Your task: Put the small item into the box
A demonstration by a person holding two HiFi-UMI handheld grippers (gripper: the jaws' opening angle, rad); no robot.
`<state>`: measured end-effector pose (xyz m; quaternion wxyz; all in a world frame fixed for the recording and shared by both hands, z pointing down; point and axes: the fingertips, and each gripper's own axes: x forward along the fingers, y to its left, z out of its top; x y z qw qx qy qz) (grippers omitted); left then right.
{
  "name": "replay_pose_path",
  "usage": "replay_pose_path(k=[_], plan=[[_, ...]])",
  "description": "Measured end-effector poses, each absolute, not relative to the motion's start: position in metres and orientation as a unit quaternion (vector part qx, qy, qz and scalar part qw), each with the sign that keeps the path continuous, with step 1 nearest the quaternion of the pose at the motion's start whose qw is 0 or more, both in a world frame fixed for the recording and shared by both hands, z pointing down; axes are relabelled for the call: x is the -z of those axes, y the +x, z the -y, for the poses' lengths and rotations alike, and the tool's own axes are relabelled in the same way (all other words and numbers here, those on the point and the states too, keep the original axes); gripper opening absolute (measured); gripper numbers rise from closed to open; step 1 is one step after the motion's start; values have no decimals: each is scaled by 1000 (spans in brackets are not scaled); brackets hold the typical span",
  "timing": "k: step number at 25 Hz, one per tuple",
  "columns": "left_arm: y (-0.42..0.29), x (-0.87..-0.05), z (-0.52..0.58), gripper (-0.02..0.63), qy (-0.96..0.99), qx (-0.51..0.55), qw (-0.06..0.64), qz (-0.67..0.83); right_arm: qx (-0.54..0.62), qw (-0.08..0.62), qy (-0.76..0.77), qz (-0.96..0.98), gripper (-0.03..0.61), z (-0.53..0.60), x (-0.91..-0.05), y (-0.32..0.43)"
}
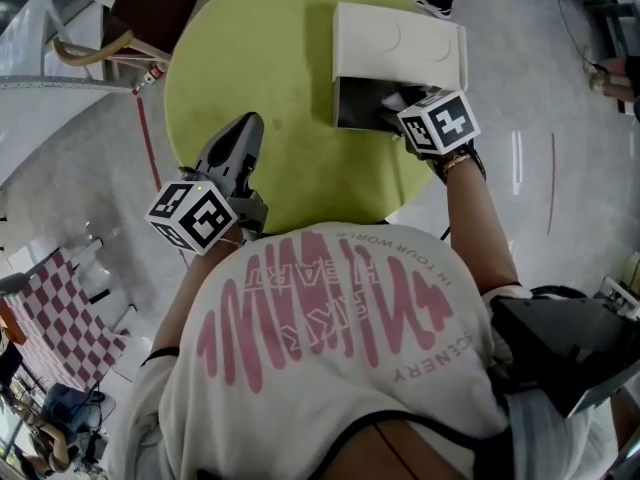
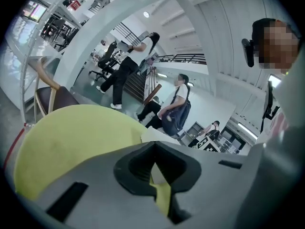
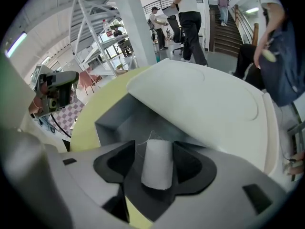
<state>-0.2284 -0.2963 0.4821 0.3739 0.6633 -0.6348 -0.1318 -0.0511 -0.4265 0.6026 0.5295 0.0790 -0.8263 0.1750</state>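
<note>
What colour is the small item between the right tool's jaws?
The small item is off-white, clearest in the right gripper view.

I record one round bench [image 1: 280, 88] with a matte yellow-green top of even colour, standing on a pale grey floor [image 1: 90, 158]. Directly on the top I find a single box [image 1: 400, 43], set on the far right part with its right end at the rim. Its white lid [image 3: 205, 99] is raised and tilted back, away from the person. The open side shows a dark grey interior and faces the bench's near edge.
</note>
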Motion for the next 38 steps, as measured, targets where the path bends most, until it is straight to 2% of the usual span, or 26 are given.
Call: replay_pose_path(k=[8, 15, 22, 30, 32, 38], plan=[[-226, -466, 293, 6, 675, 131, 360, 631, -201, 479, 119, 846, 244, 434, -576, -52], [-216, -453, 284, 6, 694, 130, 349, 616, -229, 406, 171, 868, 244, 435, -543, -49], [-192, -425, 278, 6, 722, 130, 322, 598, -245, 258, 248, 901, 236, 445, -474, -29], [-178, -388, 257, 6, 748, 131, 280, 588, -253, 127, 295, 913, 95, 432, -402, 7], [-174, -383, 251, 6, 751, 133, 274, 586, -251, 87, 298, 917, 37, 426, -379, 15], [-151, -372, 235, 6, 763, 132, 262, 576, -237, -13, 308, 922, 9, 395, -328, 46]])
